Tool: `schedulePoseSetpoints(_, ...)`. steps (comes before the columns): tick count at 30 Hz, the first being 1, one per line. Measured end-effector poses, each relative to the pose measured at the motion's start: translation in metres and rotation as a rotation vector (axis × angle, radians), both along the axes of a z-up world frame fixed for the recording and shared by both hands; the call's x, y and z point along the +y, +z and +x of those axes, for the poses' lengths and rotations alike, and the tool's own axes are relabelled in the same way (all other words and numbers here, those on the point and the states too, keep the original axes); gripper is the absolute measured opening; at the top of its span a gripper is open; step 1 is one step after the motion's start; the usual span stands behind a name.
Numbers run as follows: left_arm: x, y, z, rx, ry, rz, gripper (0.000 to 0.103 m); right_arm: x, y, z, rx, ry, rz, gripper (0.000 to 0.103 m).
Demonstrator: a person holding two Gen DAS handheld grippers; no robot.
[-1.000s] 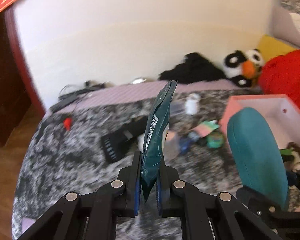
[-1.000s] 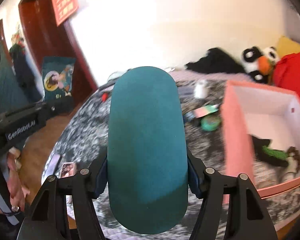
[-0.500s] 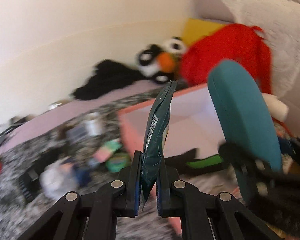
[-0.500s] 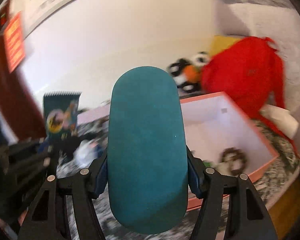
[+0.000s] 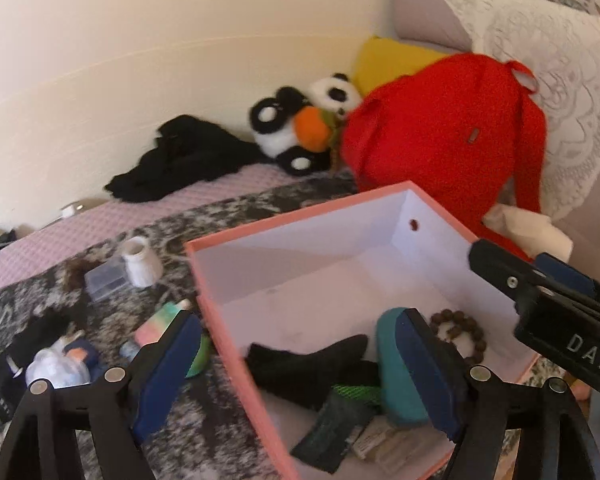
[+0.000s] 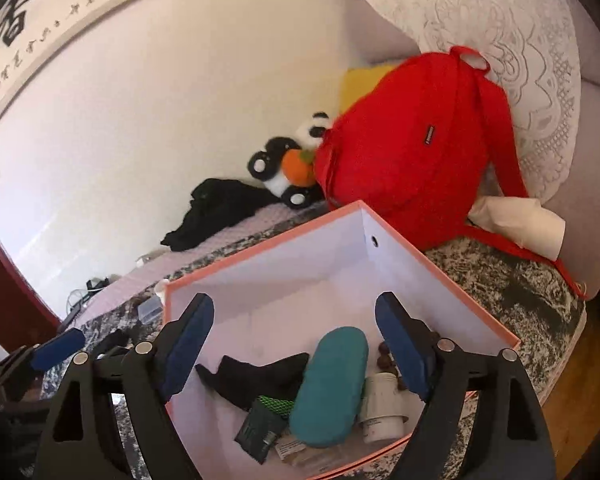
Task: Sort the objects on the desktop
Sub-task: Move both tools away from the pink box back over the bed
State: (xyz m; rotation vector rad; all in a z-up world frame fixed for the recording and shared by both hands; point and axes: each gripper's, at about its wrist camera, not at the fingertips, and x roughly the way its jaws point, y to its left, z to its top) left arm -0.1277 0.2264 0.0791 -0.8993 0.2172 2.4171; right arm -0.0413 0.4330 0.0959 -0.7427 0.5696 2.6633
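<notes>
**Desktop objects lie in the pink box, both claws spread wide**

Desktop objects already sorted sit at the near end of the pink box (image 6: 440, 264): a teal oval case (image 6: 329, 386), a dark green packet (image 6: 260, 432) lying flat beside it, a black sock with a green-striped cuff (image 6: 256, 376), a white jar (image 6: 382, 408) on its side and a brown bead bracelet (image 5: 458, 334). The case leans across the middle of the heap, touching the jar on one side and the sock on the other. The packet rests on some pale paper items at the near wall.

The left claw (image 5: 296, 364) stands with its fingers wide apart and nothing between them; one finger is over the patterned cover outside the box, the other over the box interior, just in front of the case. The right claw (image 6: 296, 344) is likewise spread wide and holds nothing, hovering above the box with the case showing in the gap between its fingers.

Outside the box, on the mottled grey bedcover (image 5: 228, 216), small things lie unsorted: a white bottle (image 5: 140, 266), a clear plastic case (image 5: 106, 282), a pastel-coloured packet (image 5: 160, 320) and a crumpled plastic bag (image 5: 56, 368). Behind the box stand a red backpack (image 6: 412, 160), a panda plush (image 6: 284, 168) with an orange ball, and a heap of black cloth (image 6: 220, 208) by the wall.
</notes>
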Motion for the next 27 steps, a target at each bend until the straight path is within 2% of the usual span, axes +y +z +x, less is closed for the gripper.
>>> schedulePoseSetpoints(3,-0.027,0.002,0.006,0.008,0.045,0.01,0.084,-0.023,0.0,0.0,0.022,0.054,0.016,0.086)
schedulePoseSetpoints(8,-0.089,-0.002,0.021,0.01,0.154,0.03,0.084,-0.087,0.002,0.001,0.049,0.178,0.079,0.088)
schedulePoseSetpoints(16,-0.19,-0.01,0.034,-0.018,0.343,0.045,0.084,-0.187,-0.005,-0.012,0.034,0.374,0.127,0.09)
schedulePoseSetpoints(22,-0.246,-0.014,0.05,-0.008,0.436,0.014,0.084,-0.252,-0.011,-0.016,0.032,0.457,0.126,0.093)
schedulePoseSetpoints(27,-0.289,-0.016,0.059,-0.015,0.497,0.024,0.085,-0.298,-0.025,-0.022,0.01,0.51,0.138,0.095)
